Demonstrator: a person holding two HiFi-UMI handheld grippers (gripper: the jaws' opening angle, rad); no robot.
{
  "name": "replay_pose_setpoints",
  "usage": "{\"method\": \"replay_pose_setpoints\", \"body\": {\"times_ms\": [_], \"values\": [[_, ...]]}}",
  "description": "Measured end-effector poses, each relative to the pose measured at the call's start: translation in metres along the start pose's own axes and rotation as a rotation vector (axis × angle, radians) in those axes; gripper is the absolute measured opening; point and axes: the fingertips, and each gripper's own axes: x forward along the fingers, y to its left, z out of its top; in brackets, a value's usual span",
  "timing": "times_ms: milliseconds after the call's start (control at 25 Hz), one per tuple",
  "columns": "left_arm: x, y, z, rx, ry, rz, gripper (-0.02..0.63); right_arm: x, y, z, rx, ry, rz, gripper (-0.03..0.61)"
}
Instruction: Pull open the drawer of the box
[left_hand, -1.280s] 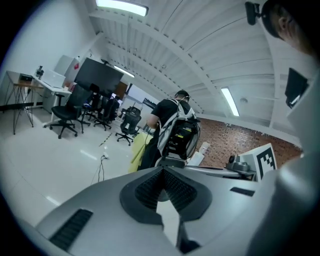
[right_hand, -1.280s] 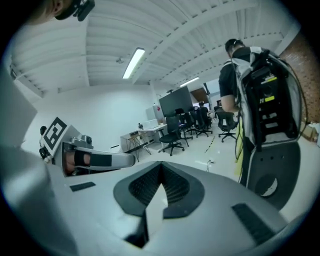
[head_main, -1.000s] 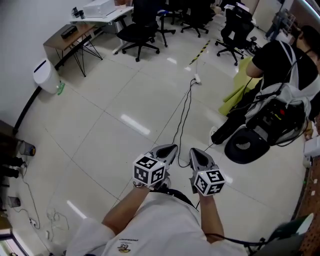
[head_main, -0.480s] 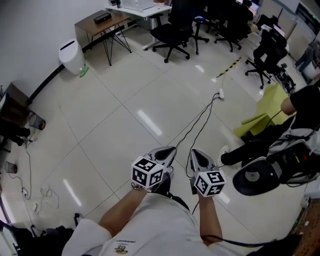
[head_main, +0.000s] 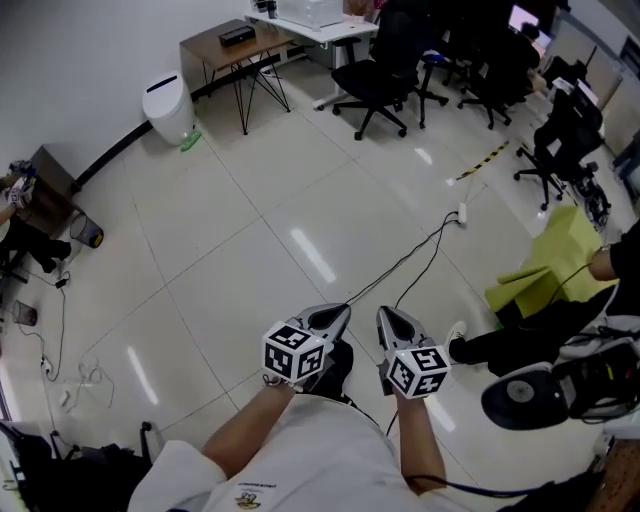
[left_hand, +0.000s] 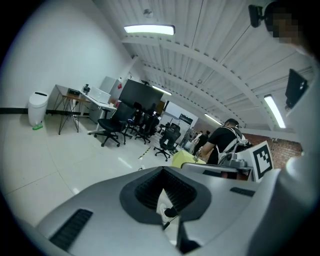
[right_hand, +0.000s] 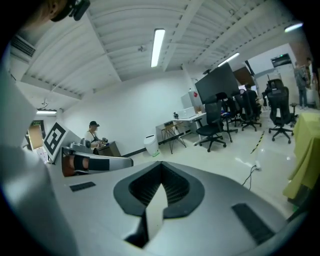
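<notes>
Open office with a glossy, pale tiled floor (head_main: 250, 200)
A white bin (head_main: 168, 105) stands by the white wall (head_main: 70, 60) near a wooden desk (head_main: 235, 42). Black swivel chairs (head_main: 375, 85) cluster beyond, a dark cable (head_main: 410, 262) trails across the tiles, and a strip light (right_hand: 157, 47) glows on the ribbed ceiling (right_hand: 125, 30).

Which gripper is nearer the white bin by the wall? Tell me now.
Left. The white bin stands far ahead to the left; the left gripper is on that side, the right gripper beside it, farther off.

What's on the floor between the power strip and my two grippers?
Black cables snake over the tiles from the power strip toward the left gripper and right gripper, in the head view.
</notes>
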Motion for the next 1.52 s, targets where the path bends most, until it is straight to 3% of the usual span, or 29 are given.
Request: {"method": "replay_pose_setpoints", "body": {"times_ms": [200, 760, 1160, 1520], "values": [[0.027, 0.032, 0.028, -0.027, -0.035, 0.039, 0.003, 0.043, -0.020, 0.024, -0.036, 0.020, 0.041, -0.014], [0.098, 0.146, 0.148, -0.106, -0.139, 0.176, 0.003, 0.191, -0.073, 0.121, -0.097, 0.091, 0.170, -0.014], [0.108, 0.206, 0.189, -0.160, -0.186, 0.269, 0.003, 0.264, -0.079, 0.150, -0.110, 0.144, 0.261, -0.014], [0.138, 0.261, 0.230, -0.190, -0.233, 0.372, 0.003, 0.345, -0.090, 0.184, -0.153, 0.179, 0.394, -0.014]]}}
